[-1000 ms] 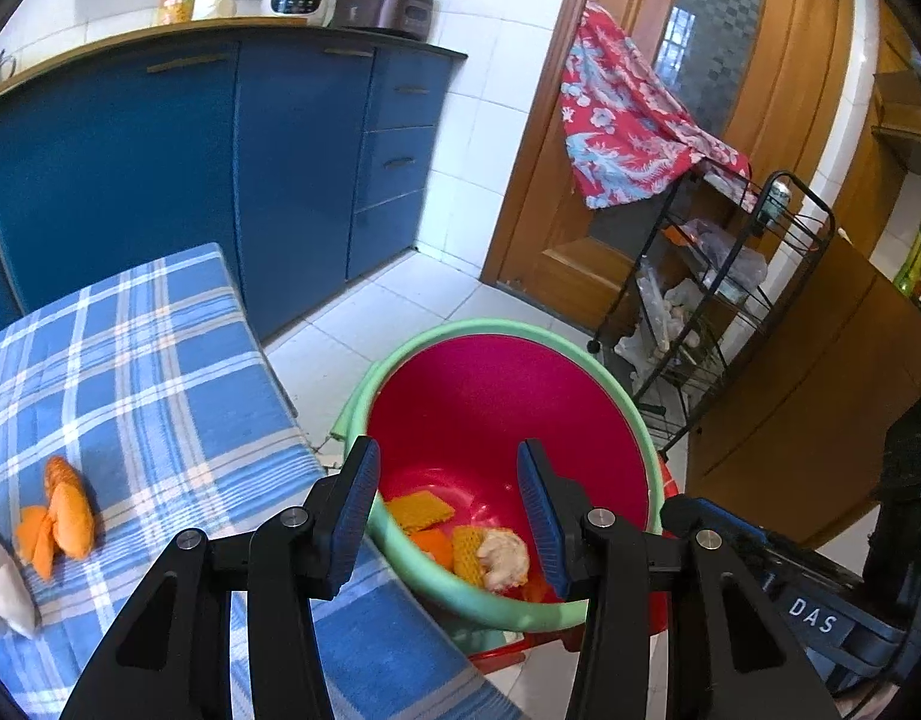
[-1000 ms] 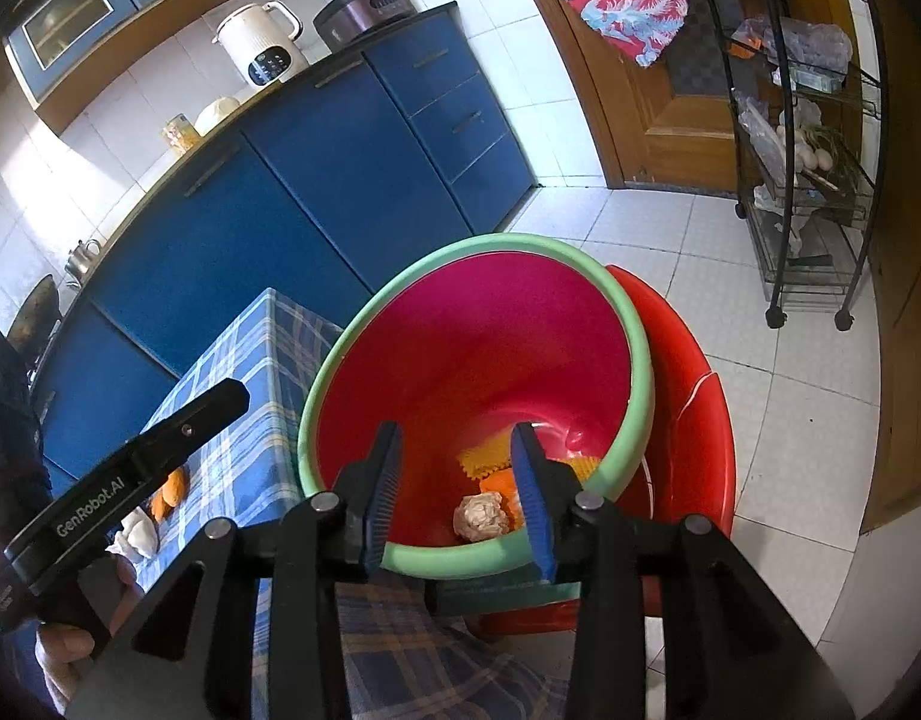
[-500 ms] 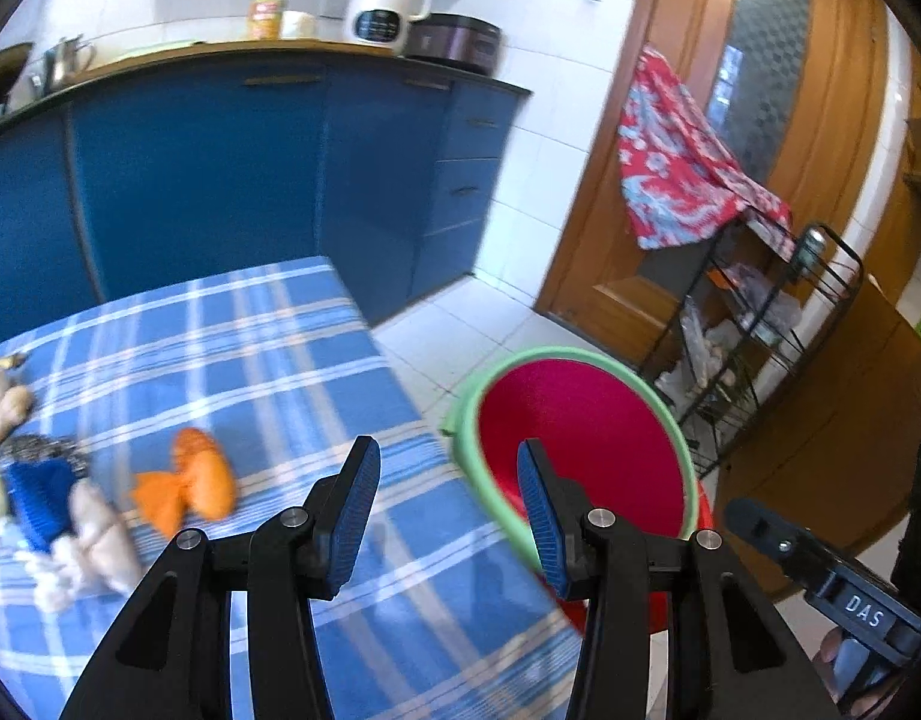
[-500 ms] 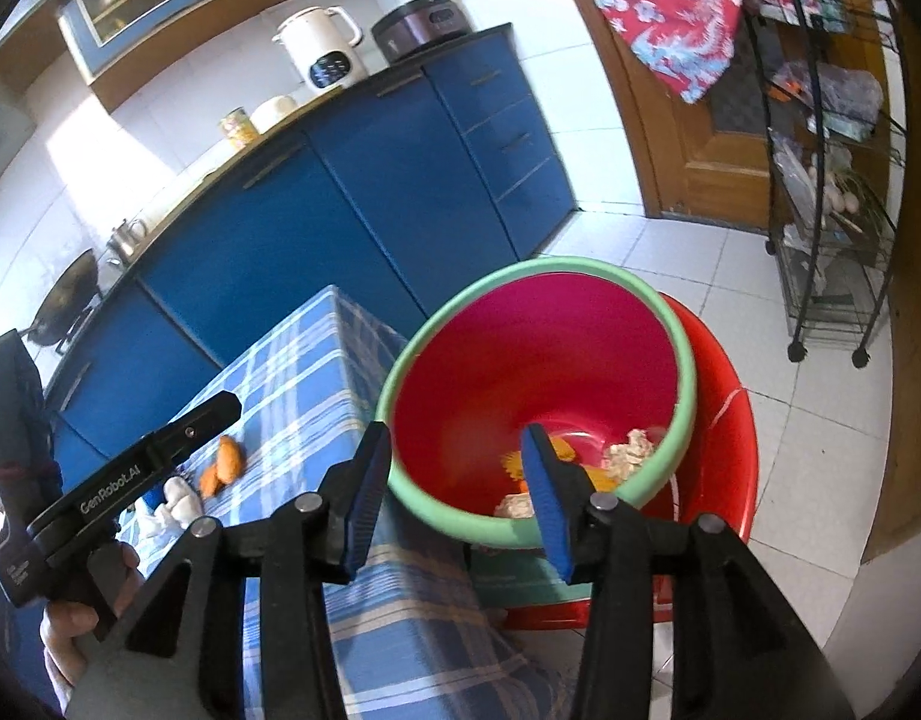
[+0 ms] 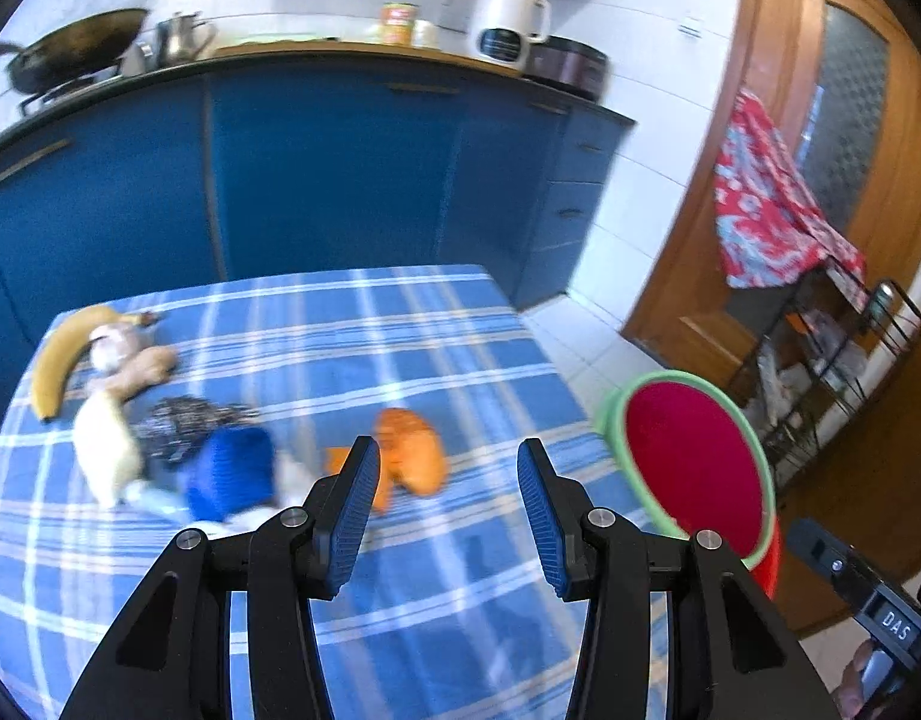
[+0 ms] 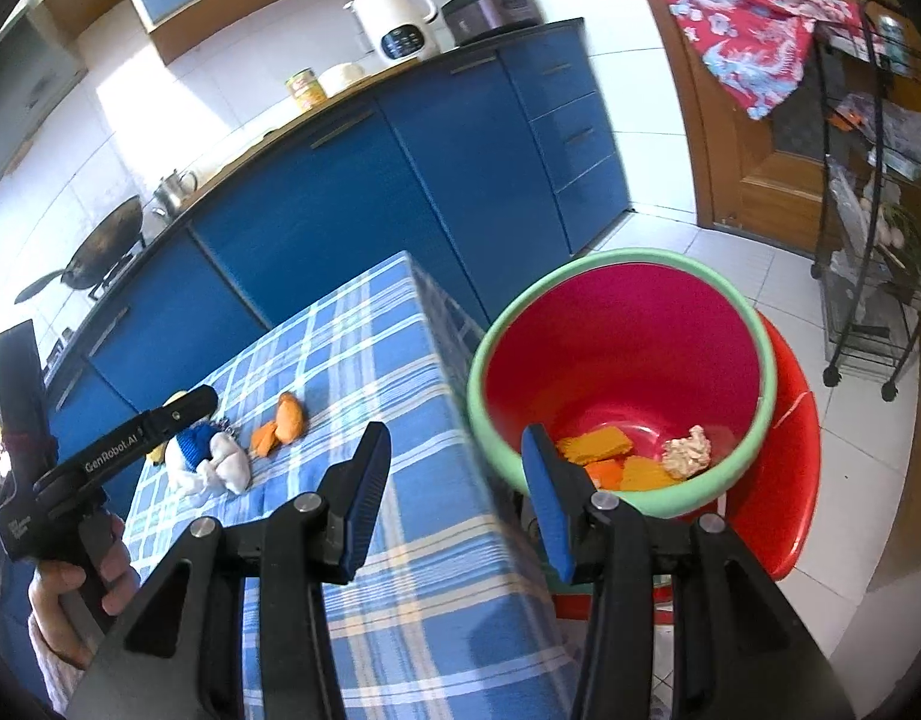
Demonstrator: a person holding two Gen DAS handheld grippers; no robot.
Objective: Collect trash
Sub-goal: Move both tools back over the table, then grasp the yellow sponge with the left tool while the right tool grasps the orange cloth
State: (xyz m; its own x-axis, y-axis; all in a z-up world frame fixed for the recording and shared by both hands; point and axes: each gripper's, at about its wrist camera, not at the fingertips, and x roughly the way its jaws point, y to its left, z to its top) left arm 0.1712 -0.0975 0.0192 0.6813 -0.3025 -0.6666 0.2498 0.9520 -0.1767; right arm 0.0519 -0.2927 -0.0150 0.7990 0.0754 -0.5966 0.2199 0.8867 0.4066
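Peel (image 5: 411,457) just beyond the gaping left jaws

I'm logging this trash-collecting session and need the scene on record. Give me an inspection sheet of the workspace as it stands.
Surface: blue plaid tablecloth covers the table.
Job's things: orange peel, white scraps, a blue item and a banana lie on the cloth; green-rimmed red bin beside the table holds orange scraps and a pale lump.
Clutter: dark crumbs by the blue item.
Grippers: left hand-held gripper and right hand-held gripper both open, empty.
Cables: nothing seen.
Surroundings: blue cabinets, white kettle, wire rack.
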